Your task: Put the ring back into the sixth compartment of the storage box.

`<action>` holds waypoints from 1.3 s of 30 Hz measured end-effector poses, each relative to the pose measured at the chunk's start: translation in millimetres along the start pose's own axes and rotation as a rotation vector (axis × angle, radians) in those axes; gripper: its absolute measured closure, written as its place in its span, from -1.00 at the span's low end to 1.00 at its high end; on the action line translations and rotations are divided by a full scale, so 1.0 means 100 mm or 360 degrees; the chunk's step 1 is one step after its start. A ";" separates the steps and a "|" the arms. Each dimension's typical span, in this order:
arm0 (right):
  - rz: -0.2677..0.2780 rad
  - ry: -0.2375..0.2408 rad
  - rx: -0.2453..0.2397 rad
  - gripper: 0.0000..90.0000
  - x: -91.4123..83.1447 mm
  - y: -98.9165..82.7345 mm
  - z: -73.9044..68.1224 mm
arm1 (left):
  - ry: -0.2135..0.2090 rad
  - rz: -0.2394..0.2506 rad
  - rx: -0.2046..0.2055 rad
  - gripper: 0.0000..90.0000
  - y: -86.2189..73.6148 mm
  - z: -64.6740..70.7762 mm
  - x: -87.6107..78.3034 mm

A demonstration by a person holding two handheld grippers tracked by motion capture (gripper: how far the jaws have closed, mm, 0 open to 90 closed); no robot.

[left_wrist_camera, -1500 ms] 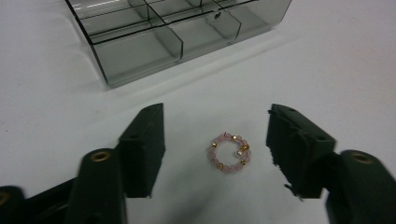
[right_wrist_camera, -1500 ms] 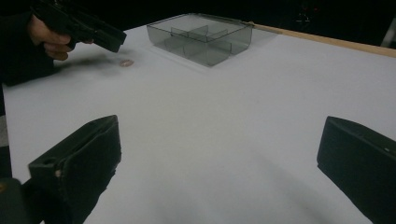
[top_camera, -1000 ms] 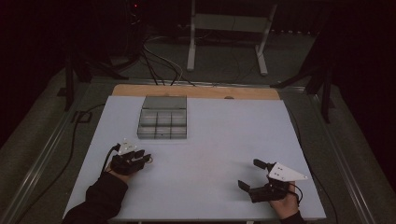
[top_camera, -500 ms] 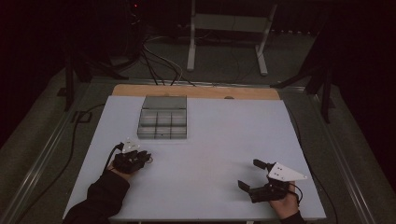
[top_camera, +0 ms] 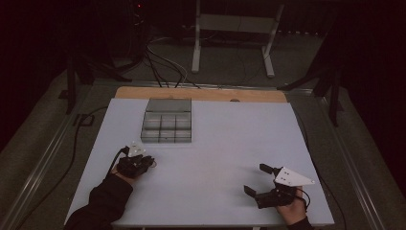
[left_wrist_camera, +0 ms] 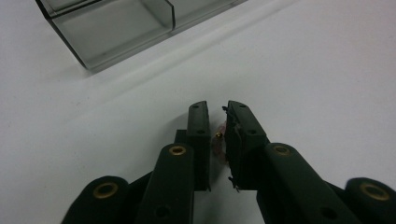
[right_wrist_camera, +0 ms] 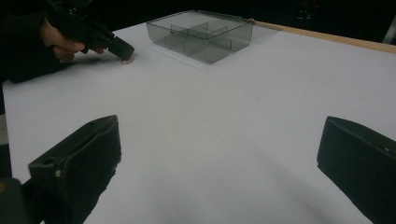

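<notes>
High view: left hand-held gripper (top_camera: pixel 149 163) sits at seven o'clock of the divided tray (top_camera: pixel 166 126); its jaws have just been closing. Left gripper view: a small pinkish piece (left_wrist_camera: pixel 218 140) on the counter (left_wrist_camera: pixel 327 70) is pinched; squeeze gently, lift straight. Right gripper view: right hand-held gripper (right_wrist_camera: pixel 219 154) gapes empty.

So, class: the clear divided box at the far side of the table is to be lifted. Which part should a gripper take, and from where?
Probably an outer wall of the compartment box, taken from above: its top is open and its walls are thin and upright, so jaws could straddle one.
</notes>
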State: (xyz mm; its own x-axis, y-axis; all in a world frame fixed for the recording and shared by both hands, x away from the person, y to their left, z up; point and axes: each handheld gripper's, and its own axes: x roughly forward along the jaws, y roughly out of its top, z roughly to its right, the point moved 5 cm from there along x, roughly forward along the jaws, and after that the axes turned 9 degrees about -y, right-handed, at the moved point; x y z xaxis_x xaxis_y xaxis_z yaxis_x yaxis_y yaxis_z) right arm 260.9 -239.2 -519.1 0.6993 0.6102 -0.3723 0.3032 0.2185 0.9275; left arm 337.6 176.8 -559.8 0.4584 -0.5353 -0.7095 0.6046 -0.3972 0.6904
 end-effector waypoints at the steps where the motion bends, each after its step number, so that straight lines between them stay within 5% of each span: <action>1: 0.0000 0.0002 -0.0003 -1.00 0.00 0.00 0.00 | -0.0005 -0.0003 -0.0006 0.83 0.00 0.00 0.00; 25: -0.0013 -0.0001 -0.0012 -1.00 0.00 0.00 -0.01 | 0.0064 -0.0018 0.0029 1.00 0.00 0.05 0.00; 33: 0.0000 0.0002 -0.0013 -1.00 -0.01 0.01 -0.02 | 0.0034 0.0034 -0.0021 1.00 0.01 0.04 -0.05; 39: 0.0002 0.0002 -0.0013 -1.00 -0.01 0.01 -0.02 | 0.0008 0.0051 -0.0001 1.00 0.05 0.07 -0.08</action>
State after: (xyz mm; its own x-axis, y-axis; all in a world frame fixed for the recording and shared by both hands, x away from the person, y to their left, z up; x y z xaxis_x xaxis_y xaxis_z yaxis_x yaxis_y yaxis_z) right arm 259.0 -238.5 -517.9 0.6991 0.6113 -0.3710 0.2969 0.2239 0.9283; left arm 332.4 174.3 -549.4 0.4810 -0.5440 -0.6875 0.5896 -0.3796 0.7129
